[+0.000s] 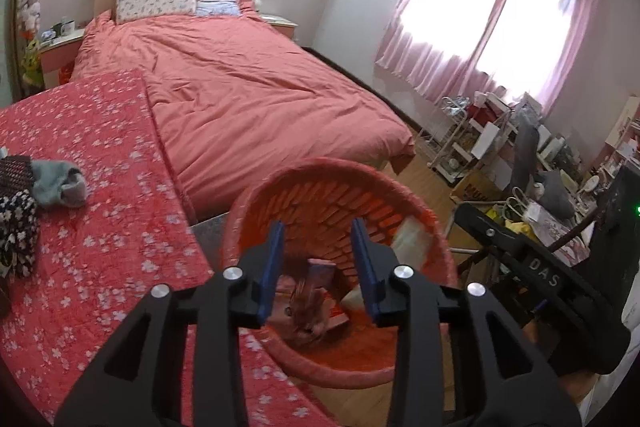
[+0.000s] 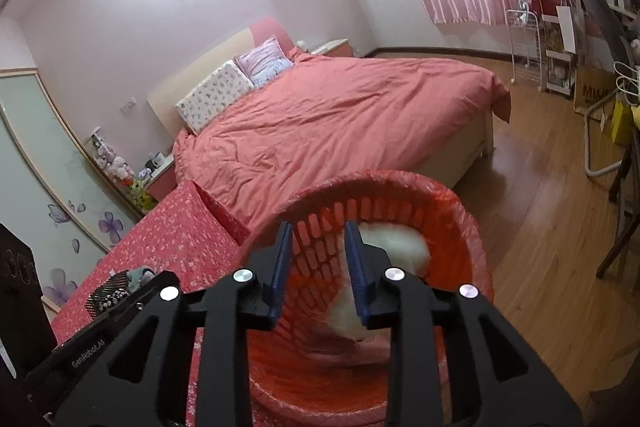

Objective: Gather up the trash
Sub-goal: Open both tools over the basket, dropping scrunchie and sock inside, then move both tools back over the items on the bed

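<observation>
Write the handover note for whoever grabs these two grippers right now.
Left gripper: open over the red basket, nothing between the pads; a blurred wrapper is below it inside.
Right gripper: open over the same basket, a blurred white wad is beyond its pads.
Done: both pieces look released into the basket.
Left: check the floral cover; only socks and dark cloth show there.
</observation>
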Tool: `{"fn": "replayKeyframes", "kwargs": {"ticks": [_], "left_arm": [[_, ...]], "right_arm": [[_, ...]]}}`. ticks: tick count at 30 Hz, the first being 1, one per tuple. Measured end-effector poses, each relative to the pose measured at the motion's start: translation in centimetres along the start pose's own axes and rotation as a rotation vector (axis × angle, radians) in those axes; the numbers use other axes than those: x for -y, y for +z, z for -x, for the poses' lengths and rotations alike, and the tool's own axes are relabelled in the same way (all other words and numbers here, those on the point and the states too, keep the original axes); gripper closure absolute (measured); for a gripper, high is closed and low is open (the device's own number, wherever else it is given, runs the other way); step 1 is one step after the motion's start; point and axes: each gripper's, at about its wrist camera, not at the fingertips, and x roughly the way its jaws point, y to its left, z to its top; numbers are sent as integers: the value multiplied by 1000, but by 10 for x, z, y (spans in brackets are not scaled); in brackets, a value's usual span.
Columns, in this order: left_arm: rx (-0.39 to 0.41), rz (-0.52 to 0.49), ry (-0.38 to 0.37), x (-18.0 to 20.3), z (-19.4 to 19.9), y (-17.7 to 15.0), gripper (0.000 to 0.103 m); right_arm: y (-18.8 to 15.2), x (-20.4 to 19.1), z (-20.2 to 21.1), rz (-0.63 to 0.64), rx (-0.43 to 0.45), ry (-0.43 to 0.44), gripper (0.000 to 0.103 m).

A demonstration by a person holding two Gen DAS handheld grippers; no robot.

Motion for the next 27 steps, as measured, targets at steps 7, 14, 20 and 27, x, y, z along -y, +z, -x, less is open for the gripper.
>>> {"fn": "replayKeyframes", "kwargs": {"ticks": [7,14,20,27], "left_arm": [[28,6,80,-29,19,-4,65],[60,22,170,-66,55,-16,63],[86,93,256,-118,95,-30,61],[118,163,385,-185,150,-51,59]], "right_arm": [[-2,-10,4,19,-9,-29,75],[-8,-34,4,73,-22,-23,75],[-24,-72,7,138,-39,18,66],[-52,-126,0,215,-100,88,66]]}}
